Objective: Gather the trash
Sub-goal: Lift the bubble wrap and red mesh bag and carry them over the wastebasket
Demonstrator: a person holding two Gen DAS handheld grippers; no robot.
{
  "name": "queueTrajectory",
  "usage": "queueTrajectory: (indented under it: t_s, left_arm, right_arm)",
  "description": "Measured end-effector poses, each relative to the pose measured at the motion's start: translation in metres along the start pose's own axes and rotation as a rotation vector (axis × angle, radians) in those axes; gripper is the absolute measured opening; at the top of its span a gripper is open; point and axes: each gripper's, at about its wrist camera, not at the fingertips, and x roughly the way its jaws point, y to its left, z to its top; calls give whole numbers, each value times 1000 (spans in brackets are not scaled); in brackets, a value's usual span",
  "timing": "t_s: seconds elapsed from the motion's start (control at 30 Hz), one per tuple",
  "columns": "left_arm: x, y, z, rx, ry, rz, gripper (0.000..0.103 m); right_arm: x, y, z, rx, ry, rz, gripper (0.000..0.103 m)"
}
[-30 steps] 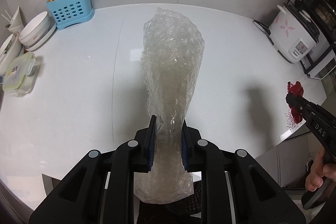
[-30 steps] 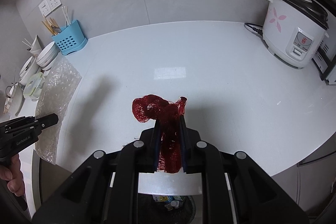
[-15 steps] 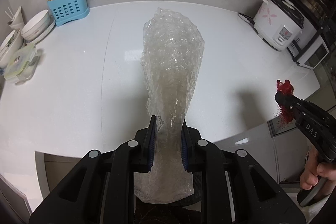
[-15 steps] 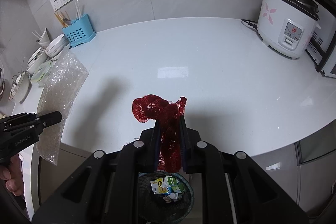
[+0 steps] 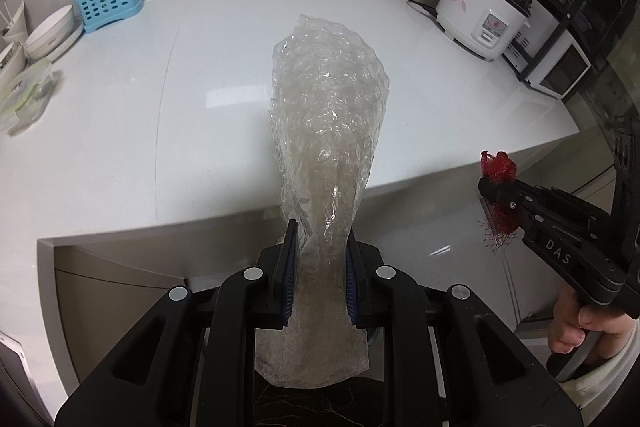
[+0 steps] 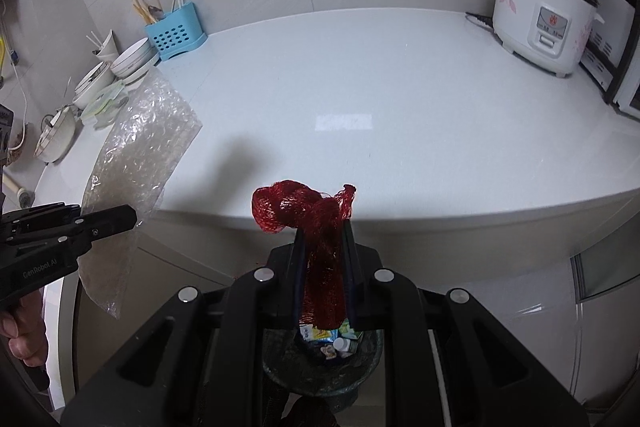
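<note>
My left gripper (image 5: 319, 239) is shut on a sheet of clear bubble wrap (image 5: 326, 115) that stands up between its fingers, held in front of the counter's edge. It also shows in the right wrist view (image 6: 140, 147), with the left gripper (image 6: 120, 217) at the far left. My right gripper (image 6: 324, 231) is shut on a wad of red mesh net (image 6: 304, 207). It shows in the left wrist view (image 5: 486, 187) too, with the red net (image 5: 498, 167). A trash bin (image 6: 360, 367) with packets in it sits below the right gripper.
The white counter (image 6: 380, 107) carries a blue utensil holder (image 6: 176, 37), stacked bowls (image 6: 132, 61) and a lidded container (image 5: 24, 95) at the left, and a white rice cooker (image 6: 540, 19) and a microwave (image 5: 560, 63) at the right. Cabinet fronts (image 5: 120, 287) are below the counter.
Both grippers have pulled back from over the counter to in front of its edge, still holding their items. The trash bin has come into the right wrist view.
</note>
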Motion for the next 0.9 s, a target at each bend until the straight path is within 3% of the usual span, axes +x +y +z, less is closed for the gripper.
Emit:
queueTrajectory:
  t_s: [0.3, 0.47, 0.9]
  left_arm:
    - [19, -5, -46, 23, 48, -55, 19]
    - [43, 0, -73, 12, 95, -48, 19]
    - [104, -1, -124, 95, 188, -34, 19]
  right_arm:
    - [16, 1, -51, -2, 69, 42, 14]
    - [38, -2, -76, 23, 116, 57, 14]
    - [109, 1, -127, 41, 223, 82, 15]
